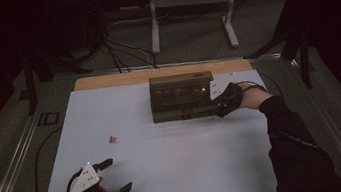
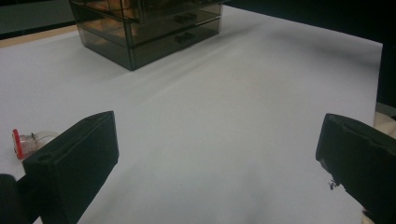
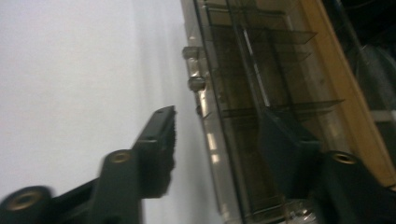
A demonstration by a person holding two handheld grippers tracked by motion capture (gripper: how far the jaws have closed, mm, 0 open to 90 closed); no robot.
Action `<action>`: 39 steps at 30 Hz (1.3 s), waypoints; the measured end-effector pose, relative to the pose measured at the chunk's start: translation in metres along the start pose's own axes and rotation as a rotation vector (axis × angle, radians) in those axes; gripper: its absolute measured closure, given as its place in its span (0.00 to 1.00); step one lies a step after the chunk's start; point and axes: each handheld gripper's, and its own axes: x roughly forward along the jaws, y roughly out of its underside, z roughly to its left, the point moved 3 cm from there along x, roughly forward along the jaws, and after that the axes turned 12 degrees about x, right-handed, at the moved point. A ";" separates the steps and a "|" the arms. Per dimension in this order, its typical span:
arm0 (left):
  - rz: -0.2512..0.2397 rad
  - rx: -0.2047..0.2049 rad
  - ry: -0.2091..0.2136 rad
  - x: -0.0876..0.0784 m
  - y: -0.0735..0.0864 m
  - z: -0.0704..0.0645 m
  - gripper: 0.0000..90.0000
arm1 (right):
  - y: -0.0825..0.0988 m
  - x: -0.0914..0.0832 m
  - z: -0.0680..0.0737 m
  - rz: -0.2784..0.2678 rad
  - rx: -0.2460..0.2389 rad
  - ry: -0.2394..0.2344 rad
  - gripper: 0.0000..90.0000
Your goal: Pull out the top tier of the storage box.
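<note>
- Drawer box [image 1: 181, 96]: smoky translucent plastic organiser, dark tinted, with stacked shallow drawers and small handles on its near face; stands at the far middle of the bench [image 1: 169, 172], on the white sheet.
- Right tongs [image 1: 221, 105]: at the box's right near corner. In the right gripper view, one jaw lies outside the front wall and the other shows through the tinted plastic, so the wall sits between them; jaws half closed, and I cannot tell whether the pads press.
- Left tongs [image 1: 118, 174]: near left of the bench, jaws wide open, empty.
- Small clear item with red cap [image 1: 113, 140]: left of centre, well apart from the box.
- Handling, as judged: box rigid, light, smooth and likely slippery; thin walls may flex or crack under hard pinch. Best hold: a drawer handle [image 2: 185, 37], or a wall edge.
</note>
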 end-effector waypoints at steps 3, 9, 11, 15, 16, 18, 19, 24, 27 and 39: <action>-0.001 0.001 -0.001 0.000 0.000 0.000 0.00 | 0.000 0.003 -0.005 -0.005 -0.025 -0.002 0.64; -0.001 -0.001 0.000 0.000 0.000 0.000 0.00 | -0.002 0.013 -0.013 0.045 -0.059 -0.062 0.76; 0.000 -0.001 0.000 0.000 0.000 0.000 0.00 | -0.003 0.017 -0.015 0.070 -0.062 -0.083 0.79; -0.001 0.000 0.000 0.000 0.000 0.000 0.00 | -0.006 0.024 -0.020 0.116 -0.049 -0.111 0.86; 0.000 -0.001 0.000 0.000 0.000 0.000 0.00 | -0.007 0.026 -0.019 0.133 -0.049 -0.117 0.87; 0.000 0.000 0.000 0.000 0.000 0.000 0.00 | -0.009 0.030 -0.019 0.163 -0.062 -0.129 0.89; -0.001 0.001 0.001 0.000 0.000 0.000 0.00 | -0.009 0.032 -0.018 0.176 -0.064 -0.135 0.91; 0.001 0.003 0.002 0.000 0.000 0.000 0.00 | -0.013 0.033 -0.019 0.191 -0.049 -0.162 0.95; 0.001 0.004 0.002 0.000 0.000 0.000 0.00 | -0.014 0.033 -0.019 0.202 -0.053 -0.168 0.96; 0.002 0.005 0.002 0.000 0.000 0.000 0.00 | -0.012 0.029 -0.010 0.213 -0.043 -0.223 0.98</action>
